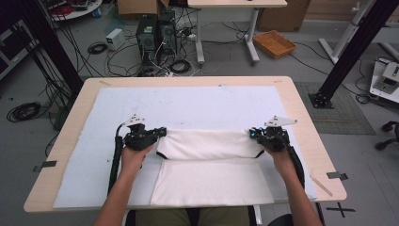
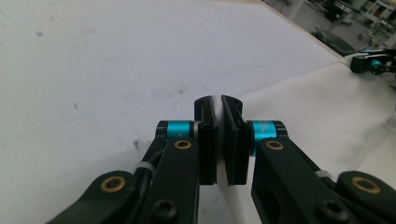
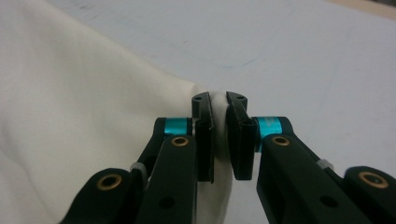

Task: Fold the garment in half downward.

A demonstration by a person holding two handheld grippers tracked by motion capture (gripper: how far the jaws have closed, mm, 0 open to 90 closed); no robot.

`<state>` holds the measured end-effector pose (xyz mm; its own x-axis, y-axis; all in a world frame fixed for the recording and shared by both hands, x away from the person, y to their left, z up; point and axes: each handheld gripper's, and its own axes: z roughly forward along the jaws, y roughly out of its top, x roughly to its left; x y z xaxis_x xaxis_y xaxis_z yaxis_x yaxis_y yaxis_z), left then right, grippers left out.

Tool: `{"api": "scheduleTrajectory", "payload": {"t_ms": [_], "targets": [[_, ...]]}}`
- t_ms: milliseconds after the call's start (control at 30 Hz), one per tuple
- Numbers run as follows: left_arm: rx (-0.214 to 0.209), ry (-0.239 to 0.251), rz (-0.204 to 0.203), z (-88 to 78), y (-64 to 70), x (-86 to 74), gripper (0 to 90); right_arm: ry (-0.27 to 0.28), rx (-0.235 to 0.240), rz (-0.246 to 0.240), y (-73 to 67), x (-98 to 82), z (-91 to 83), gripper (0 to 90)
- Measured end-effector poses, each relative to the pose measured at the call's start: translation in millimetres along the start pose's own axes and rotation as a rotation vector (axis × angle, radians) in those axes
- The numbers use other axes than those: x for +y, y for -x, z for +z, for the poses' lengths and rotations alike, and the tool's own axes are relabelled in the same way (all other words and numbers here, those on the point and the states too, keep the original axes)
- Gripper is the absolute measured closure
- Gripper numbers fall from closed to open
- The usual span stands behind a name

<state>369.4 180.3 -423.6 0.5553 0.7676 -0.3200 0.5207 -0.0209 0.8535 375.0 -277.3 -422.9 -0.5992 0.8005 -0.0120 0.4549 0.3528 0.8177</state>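
White cloth (image 1: 209, 162), black-trimmed, on pale-blue mat (image 1: 188, 101)

One white cloth (image 1: 209, 162), two tongs, left (image 1: 162, 132) and right (image 1: 252, 133), one table (image 1: 301, 108)

Both forearms reach forward from the near edge of the table (image 1: 301, 101). Left gripper (image 1: 162, 132) left of centre, jaws pinched together, pointing right. Right gripper (image 1: 252, 133) right of centre, jaws pinched, pointing left, level with its mate.

Black fingers (image 2: 233, 140), cyan rollers, brass screws, black cables.
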Motion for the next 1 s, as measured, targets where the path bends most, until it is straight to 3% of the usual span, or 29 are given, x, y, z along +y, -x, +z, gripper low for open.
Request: {"api": "scheduleTrajectory", "payload": {"t_ms": [100, 267, 300, 367, 500, 633, 900, 933, 1000], "targets": [[0.029, 0.023, -0.021, 10.5, -1.3, 8.9, 85.1, 0.035, -0.044, 0.018, 10.6, 12.3, 5.3, 82.7], [0.046, 0.016, -0.025, 15.3, -1.9, 7.2, 83.9, 0.033, -0.060, 0.027, 11.5, 14.0, 14.6, 82.5], [0.084, -0.003, -0.021, 14.7, -2.4, 2.9, 67.5, -0.006, -0.085, 0.036, 9.9, 10.4, 18.9, 63.6], [0.087, 0.005, -0.042, 9.1, -4.9, 1.8, 59.3, -0.007, -0.110, 0.059, 10.8, 8.4, 15.1, 50.9], [0.076, 0.001, -0.040, -1.3, -7.0, -2.3, 53.7, 0.043, -0.111, 0.124, 15.6, 1.8, -4.0, 43.7], [0.059, -0.043, -0.019, -2.8, -4.7, -9.9, 53.2, 0.045, -0.084, 0.150, 16.1, -9.1, -14.3, 44.1], [0.028, -0.122, 0.012, 3.1, 3.4, -23.8, 53.5, -0.072, -0.023, 0.121, 5.2, -23.7, -2.6, 49.8], [0.028, -0.155, 0.031, 6.3, 6.6, -26.6, 55.8, -0.095, -0.010, 0.106, 3.2, -24.6, -0.4, 58.6], [0.039, -0.188, 0.074, 8.5, 10.2, -29.2, 75.8, -0.106, 0.007, 0.095, 2.2, -24.9, -0.3, 71.9]]}}
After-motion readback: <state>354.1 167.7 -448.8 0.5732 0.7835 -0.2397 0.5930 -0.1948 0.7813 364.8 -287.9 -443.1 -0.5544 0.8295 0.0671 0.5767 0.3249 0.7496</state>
